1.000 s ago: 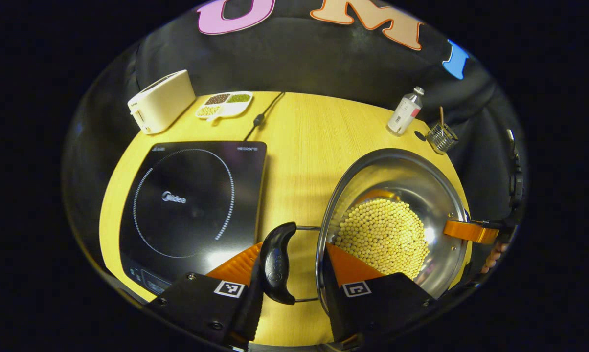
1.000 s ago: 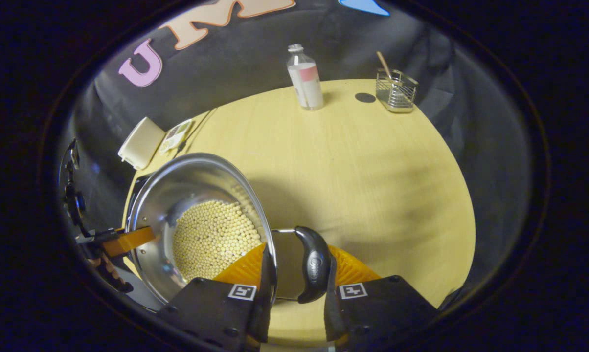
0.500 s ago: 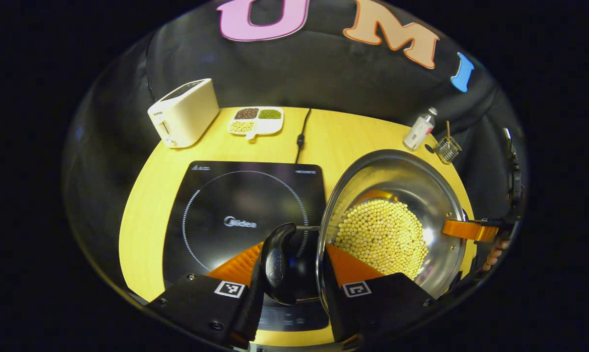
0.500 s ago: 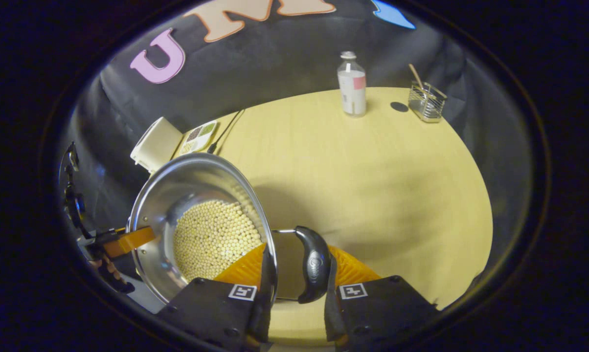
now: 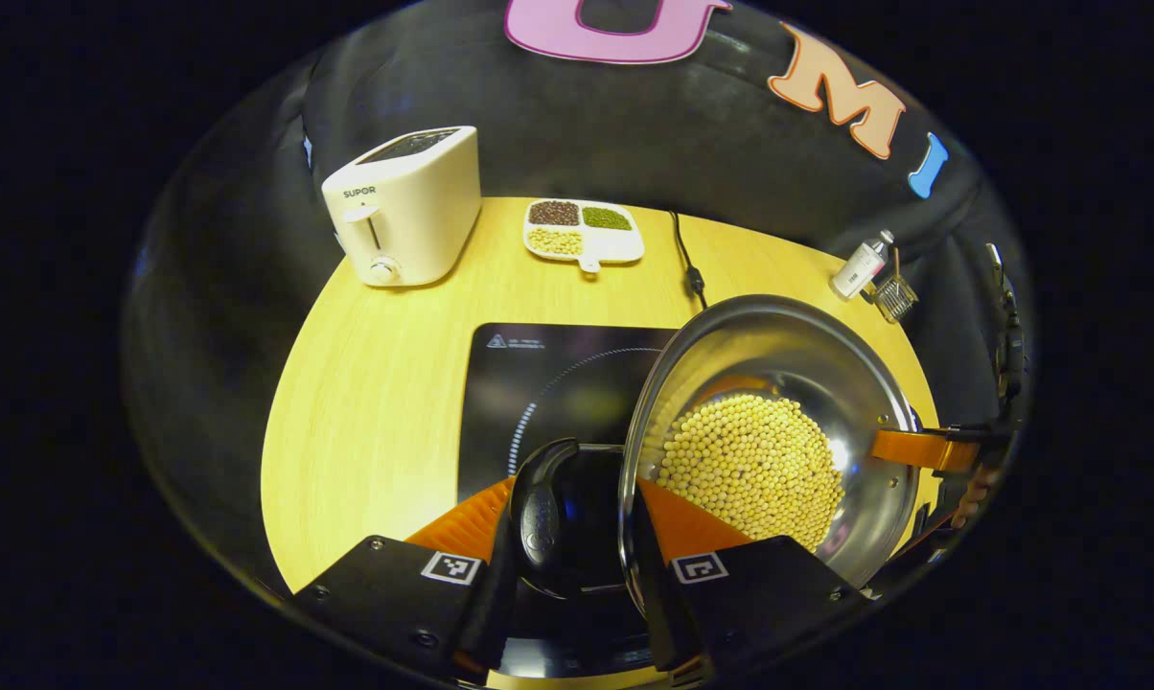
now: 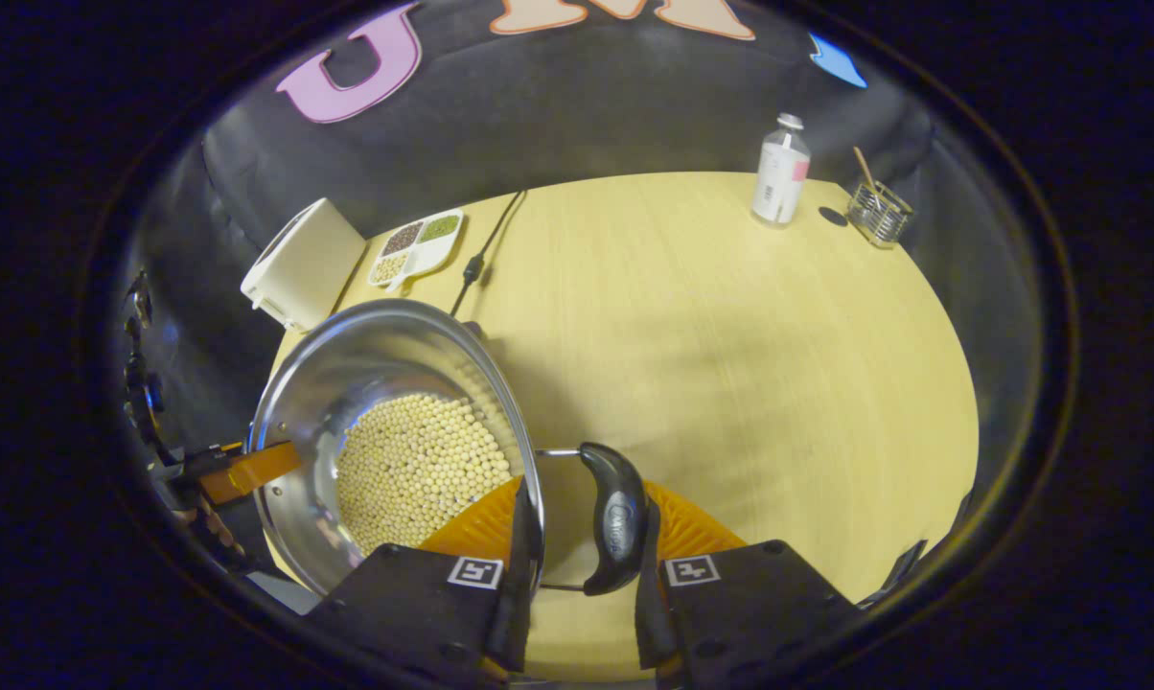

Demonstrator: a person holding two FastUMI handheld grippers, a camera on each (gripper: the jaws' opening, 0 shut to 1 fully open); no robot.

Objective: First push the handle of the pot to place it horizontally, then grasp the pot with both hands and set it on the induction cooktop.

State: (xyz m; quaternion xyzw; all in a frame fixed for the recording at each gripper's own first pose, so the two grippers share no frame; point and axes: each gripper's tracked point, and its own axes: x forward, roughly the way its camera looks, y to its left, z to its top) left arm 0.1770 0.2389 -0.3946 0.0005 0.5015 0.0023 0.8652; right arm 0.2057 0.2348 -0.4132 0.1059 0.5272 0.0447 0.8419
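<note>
Now your two claws carry the round steel pot full of small pale beans (image 5: 769,431) to the left, and compared with a second ago the flat black induction cooktop (image 5: 548,379) has slid under it: before, the yellow wooden table (image 5: 385,383) showed under the left handle, and now the black glass is there. So the handles are already horizontal and the carrying step is nearly at its end; I judge that only a little more travel and the lowering remain.

Your left claw (image 5: 577,522) is closed on the black curved left handle (image 5: 539,513), one finger outside it and one inside the pot wall. Your right claw (image 6: 577,527) holds the black right handle (image 6: 615,517) in the same way.

About room: the right part of the cooktop is hidden by the pot, so you cannot see if the pot is centred on the ring. The white toaster (image 5: 404,220), the white divided dish of beans (image 5: 582,230) and the black power cord (image 5: 687,268) are well apart behind the cooktop. The table to the right is open, with the small bottle (image 6: 778,172) and the wire holder (image 6: 879,216) far at its back edge.
</note>
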